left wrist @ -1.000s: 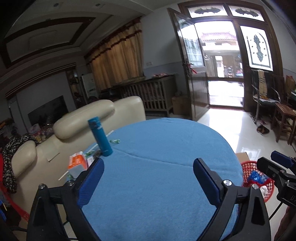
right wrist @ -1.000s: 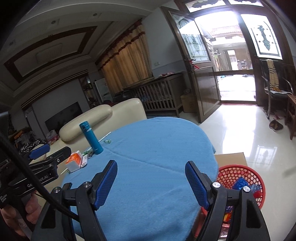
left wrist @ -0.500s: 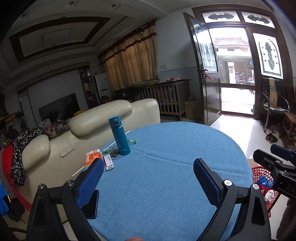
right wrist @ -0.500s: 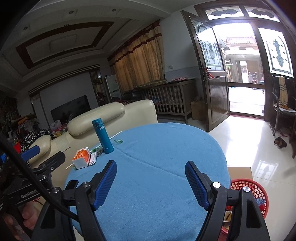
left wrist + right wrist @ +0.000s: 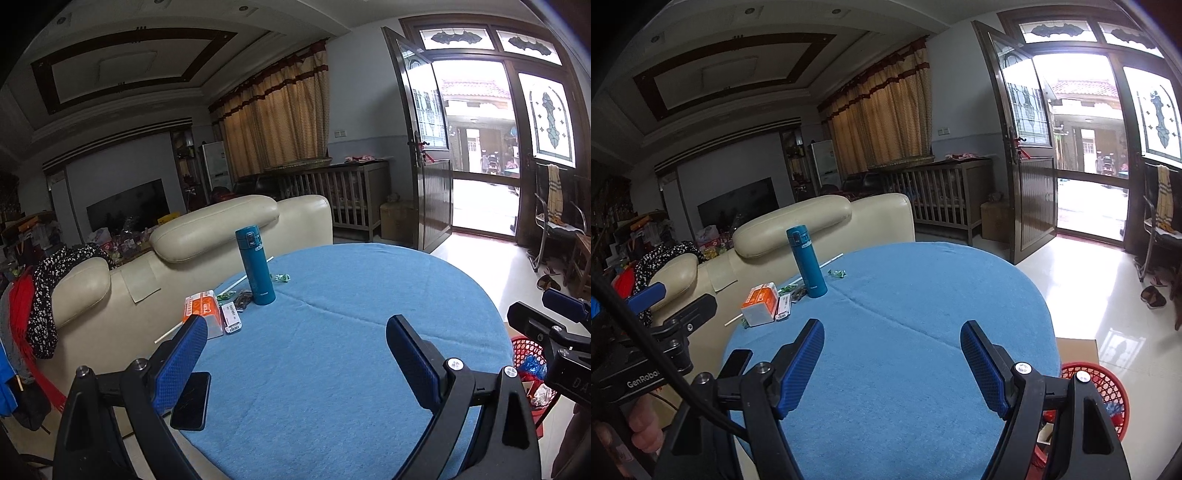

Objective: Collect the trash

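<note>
A round table with a blue cloth (image 5: 332, 332) (image 5: 905, 332) fills both views. On its far left side lie a green candy wrapper (image 5: 280, 277) (image 5: 837, 273), more green wrappers (image 5: 226, 295), a white straw (image 5: 243, 278) and an orange-and-white box (image 5: 201, 308) (image 5: 761, 301). A red mesh trash basket (image 5: 1108, 398) (image 5: 528, 354) with trash in it stands on the floor at the right. My left gripper (image 5: 295, 354) is open and empty over the near table edge. My right gripper (image 5: 892, 360) is open and empty, to its right.
A teal thermos (image 5: 255, 271) (image 5: 807, 262) stands upright among the wrappers. A black phone (image 5: 191, 400) lies at the near left edge. A cream sofa (image 5: 184, 251) is behind the table. A cardboard box (image 5: 1076, 350) sits beside the basket. An open door (image 5: 476, 147) is at the right.
Both grippers have drawn back and levelled, so more of the table shows. The phone has come into the left wrist view. Both stay open and empty.
</note>
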### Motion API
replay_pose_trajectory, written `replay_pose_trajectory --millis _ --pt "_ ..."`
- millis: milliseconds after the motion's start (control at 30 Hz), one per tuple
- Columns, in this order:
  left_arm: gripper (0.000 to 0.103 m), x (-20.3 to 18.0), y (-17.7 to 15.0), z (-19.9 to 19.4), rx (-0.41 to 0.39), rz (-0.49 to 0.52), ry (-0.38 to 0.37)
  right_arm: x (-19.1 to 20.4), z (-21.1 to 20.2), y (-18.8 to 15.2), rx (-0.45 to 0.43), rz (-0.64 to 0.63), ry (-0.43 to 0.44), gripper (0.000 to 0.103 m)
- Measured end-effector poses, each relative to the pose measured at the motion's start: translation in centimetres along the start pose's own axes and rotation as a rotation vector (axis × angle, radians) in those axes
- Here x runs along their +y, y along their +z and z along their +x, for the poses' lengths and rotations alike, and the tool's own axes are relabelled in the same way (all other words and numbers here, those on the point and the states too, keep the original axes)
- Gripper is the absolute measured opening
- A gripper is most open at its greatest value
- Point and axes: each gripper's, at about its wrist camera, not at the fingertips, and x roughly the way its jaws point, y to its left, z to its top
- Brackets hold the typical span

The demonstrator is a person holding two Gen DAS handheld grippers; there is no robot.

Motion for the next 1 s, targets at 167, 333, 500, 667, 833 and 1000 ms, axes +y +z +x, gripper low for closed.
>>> replay_pose_trajectory --millis 167,333,500,667,833,1000 --pt "0.097 0.5 -0.1 -0.2 -0.002 -0.010 0.007 0.8 0.0 0.0 -0.006 -0.016 0.005 0.079" --pt "0.098 0.9 -0.2 -0.2 -0.002 -0.011 0.015 1.2 -0.1 0.1 -0.014 -0.033 0.005 0.079" --pt "0.097 1.1 -0.2 -0.5 -0.009 -0.017 0.019 1.3 -0.3 0.2 -0.025 -0.033 0.009 0.079" --pt "0.098 1.2 -0.2 -0.4 -0.003 -0.020 0.019 1.5 -0.2 0.0 -0.029 -0.042 0.006 0.079" --pt "0.097 1.2 -0.2 -0.3 0.003 -0.018 0.018 1.4 0.2 -0.1 -0.020 -0.028 0.008 0.079" --pt "0.097 1.3 -0.5 0.0 0.010 -0.015 0.019 1.5 0.3 -0.2 -0.014 -0.032 0.010 0.079"
